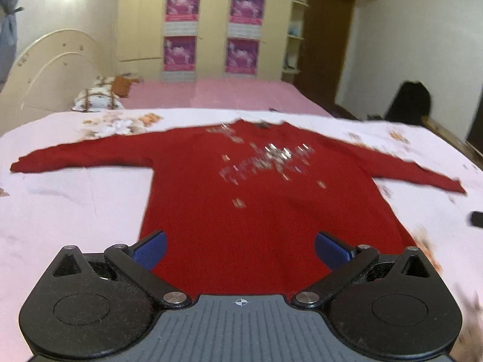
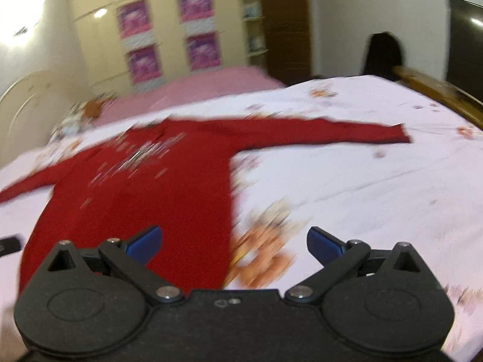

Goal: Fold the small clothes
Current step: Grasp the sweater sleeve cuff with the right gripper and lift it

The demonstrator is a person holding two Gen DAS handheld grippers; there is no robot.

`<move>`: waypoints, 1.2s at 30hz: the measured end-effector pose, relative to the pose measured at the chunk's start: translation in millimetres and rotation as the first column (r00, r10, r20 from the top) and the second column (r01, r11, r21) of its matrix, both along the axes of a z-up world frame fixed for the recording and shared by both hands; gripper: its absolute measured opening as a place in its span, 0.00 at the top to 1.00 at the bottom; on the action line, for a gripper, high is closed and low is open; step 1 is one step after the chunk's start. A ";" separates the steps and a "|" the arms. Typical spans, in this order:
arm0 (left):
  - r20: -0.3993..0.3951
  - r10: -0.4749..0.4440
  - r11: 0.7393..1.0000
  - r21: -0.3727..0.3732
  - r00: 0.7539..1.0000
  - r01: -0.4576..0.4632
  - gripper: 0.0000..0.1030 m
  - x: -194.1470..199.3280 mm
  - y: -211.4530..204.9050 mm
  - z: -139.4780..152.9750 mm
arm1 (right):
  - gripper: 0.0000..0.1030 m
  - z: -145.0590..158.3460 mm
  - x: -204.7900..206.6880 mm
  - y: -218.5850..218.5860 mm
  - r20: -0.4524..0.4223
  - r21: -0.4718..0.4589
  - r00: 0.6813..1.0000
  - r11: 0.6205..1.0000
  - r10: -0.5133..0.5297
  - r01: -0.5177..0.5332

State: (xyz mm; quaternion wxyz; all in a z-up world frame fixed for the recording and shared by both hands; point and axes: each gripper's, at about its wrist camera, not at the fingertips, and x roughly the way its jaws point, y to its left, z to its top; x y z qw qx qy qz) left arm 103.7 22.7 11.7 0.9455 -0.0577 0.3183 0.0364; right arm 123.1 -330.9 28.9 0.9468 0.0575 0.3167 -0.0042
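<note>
A red long-sleeved top (image 1: 256,199) with silver sequins on the chest lies flat, front up, on a white floral bedsheet (image 1: 75,211), both sleeves spread out sideways. My left gripper (image 1: 240,249) is open and empty, above the top's bottom hem, fingers apart over the red cloth. The top also shows in the right wrist view (image 2: 145,199), left of centre. My right gripper (image 2: 234,242) is open and empty, above the hem's right corner; its left finger is over the red cloth, its right finger over the sheet.
A second bed with a pink cover (image 1: 217,93) and pillows (image 1: 96,98) lies behind. A cream wardrobe with purple posters (image 1: 211,27) stands at the back, a brown door (image 1: 326,39) to its right. A small dark object (image 1: 476,219) lies on the sheet at the right.
</note>
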 end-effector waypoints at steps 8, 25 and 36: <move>-0.037 0.101 0.995 -0.022 0.994 -0.102 0.00 70.8 32.3 -11.5 | 0.04 1.7 99.1 -115.1 0.123 0.123 0.961 0.964 -0.249 0.234; -0.171 0.145 0.989 -0.015 0.974 -0.150 0.00 148.2 61.8 -67.4 | 0.46 -122.4 215.8 -292.2 -0.076 0.555 0.855 0.690 -0.513 0.464; -0.205 0.234 0.964 -0.076 0.950 -0.253 0.00 169.4 116.0 -74.6 | 0.93 -101.2 250.9 -273.4 -0.019 0.367 0.888 0.823 -0.460 0.434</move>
